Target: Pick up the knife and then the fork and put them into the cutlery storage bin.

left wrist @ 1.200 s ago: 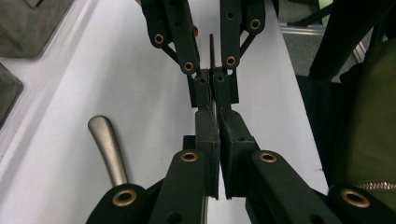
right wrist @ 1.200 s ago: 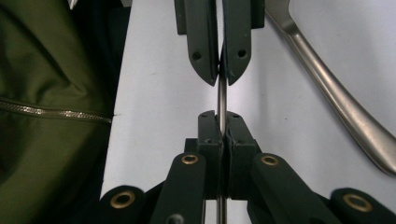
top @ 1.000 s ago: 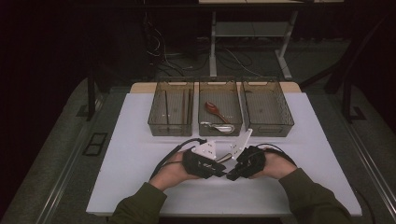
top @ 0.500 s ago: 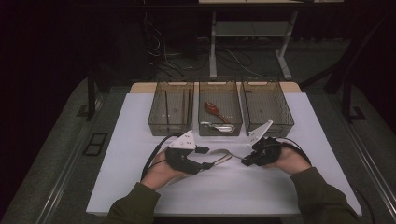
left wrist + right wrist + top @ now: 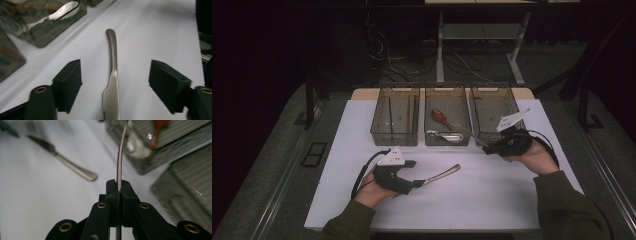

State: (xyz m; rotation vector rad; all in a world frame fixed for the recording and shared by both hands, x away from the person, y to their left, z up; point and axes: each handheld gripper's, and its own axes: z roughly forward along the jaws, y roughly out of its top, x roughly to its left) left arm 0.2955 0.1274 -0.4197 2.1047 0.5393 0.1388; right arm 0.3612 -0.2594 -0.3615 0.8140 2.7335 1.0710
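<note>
Right gripper (image 5: 119,185) clamps a thin silver utensil handle (image 5: 120,152), long axis pointing far-left toward the middle smoked-plastic bin (image 5: 447,102). Left gripper (image 5: 115,82), jaws just opening wide, straddles the steel table knife (image 5: 111,82) untouched.

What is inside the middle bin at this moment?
The middle bin holds a red-brown utensil and a shiny metal spoon. The thin metal utensil clamped in the right gripper reaches toward it; its far end is hidden.

Place: a lab or recording room
Signs: white table (image 5: 362,130), three plastic bins (image 5: 395,120), loose cables (image 5: 387,55) on the dark floor, upper centre
</note>
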